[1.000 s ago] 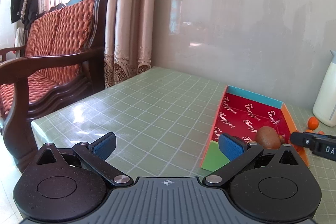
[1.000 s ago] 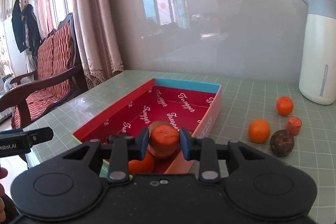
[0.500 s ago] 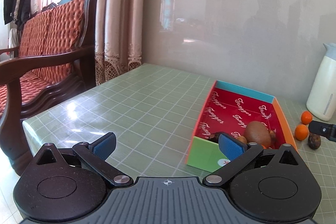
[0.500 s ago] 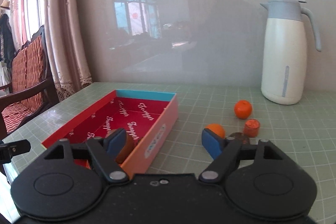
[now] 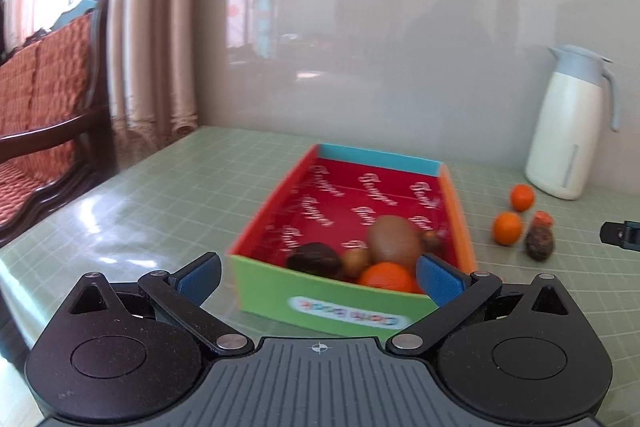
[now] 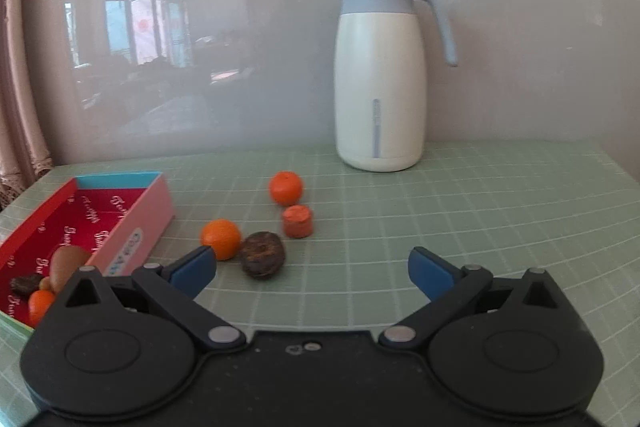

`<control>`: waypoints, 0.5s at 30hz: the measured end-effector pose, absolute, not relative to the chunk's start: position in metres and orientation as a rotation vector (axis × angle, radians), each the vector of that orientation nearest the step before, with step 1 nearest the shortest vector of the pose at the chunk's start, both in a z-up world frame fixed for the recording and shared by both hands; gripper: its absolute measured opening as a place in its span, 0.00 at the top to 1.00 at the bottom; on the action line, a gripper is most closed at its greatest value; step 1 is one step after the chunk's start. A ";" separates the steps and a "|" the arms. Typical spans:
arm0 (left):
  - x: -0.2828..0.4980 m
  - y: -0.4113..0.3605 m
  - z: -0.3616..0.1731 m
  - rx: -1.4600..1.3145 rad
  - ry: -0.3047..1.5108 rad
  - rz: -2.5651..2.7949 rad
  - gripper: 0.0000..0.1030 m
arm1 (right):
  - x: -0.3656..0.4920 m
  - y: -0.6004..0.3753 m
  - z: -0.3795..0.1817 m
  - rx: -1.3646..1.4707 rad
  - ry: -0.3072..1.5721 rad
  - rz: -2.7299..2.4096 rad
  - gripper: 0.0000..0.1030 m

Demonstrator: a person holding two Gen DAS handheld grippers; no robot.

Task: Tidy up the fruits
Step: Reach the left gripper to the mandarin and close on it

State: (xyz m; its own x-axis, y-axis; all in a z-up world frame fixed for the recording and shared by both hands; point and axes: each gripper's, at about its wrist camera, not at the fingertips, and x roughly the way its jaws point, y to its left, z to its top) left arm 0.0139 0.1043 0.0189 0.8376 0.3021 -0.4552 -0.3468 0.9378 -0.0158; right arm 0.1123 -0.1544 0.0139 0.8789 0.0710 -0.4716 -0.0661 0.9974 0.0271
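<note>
A colourful box with a red inside holds a brown kiwi, a dark fruit and an orange. It also shows at the left of the right wrist view. On the table to its right lie two oranges, a dark wrinkled fruit and a small orange-red cylinder. My left gripper is open and empty in front of the box. My right gripper is open and empty, just short of the loose fruit.
A white jug with a blue-grey lid stands at the back by the wall. A red upholstered wooden chair and curtains are off the table's left edge. The table has a green grid cover.
My right gripper let go of the orange in the box, opened, and swung right toward the loose fruit. My left gripper swung right and now faces the box.
</note>
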 end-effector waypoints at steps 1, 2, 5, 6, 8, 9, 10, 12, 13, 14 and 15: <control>0.016 0.097 0.020 -0.089 0.460 0.324 0.00 | 0.112 -0.161 0.014 0.009 0.491 0.048 0.00; 0.019 0.090 0.021 -0.077 0.455 0.307 0.00 | 0.112 -0.161 0.014 0.009 0.491 0.048 0.00; 0.028 0.066 0.024 -0.030 0.447 0.244 0.00 | 0.108 -0.188 0.016 0.007 0.484 -0.048 0.00; 0.031 0.057 0.024 -0.013 0.443 0.225 0.00 | 0.107 -0.195 0.016 0.002 0.482 -0.073 0.00; 0.037 0.043 0.026 0.010 0.438 0.194 0.00 | 0.104 -0.208 0.017 0.004 0.478 -0.120 0.00; 0.041 0.036 0.026 0.018 0.439 0.181 0.00 | 0.102 -0.215 0.018 0.012 0.477 -0.133 0.00; 0.046 0.029 0.027 0.023 0.441 0.167 0.00 | 0.101 -0.221 0.018 0.024 0.477 -0.139 0.00; 0.054 0.016 0.027 0.030 0.446 0.144 0.00 | 0.097 -0.232 0.018 0.042 0.474 -0.152 0.00; 0.058 0.010 0.027 0.035 0.451 0.133 0.00 | 0.096 -0.236 0.018 0.044 0.472 -0.161 0.00; 0.062 0.006 0.027 0.039 0.456 0.123 0.00 | 0.096 -0.241 0.017 0.046 0.471 -0.172 0.00; 0.066 0.000 0.026 0.042 0.461 0.112 0.00 | 0.095 -0.245 0.017 0.052 0.470 -0.179 0.00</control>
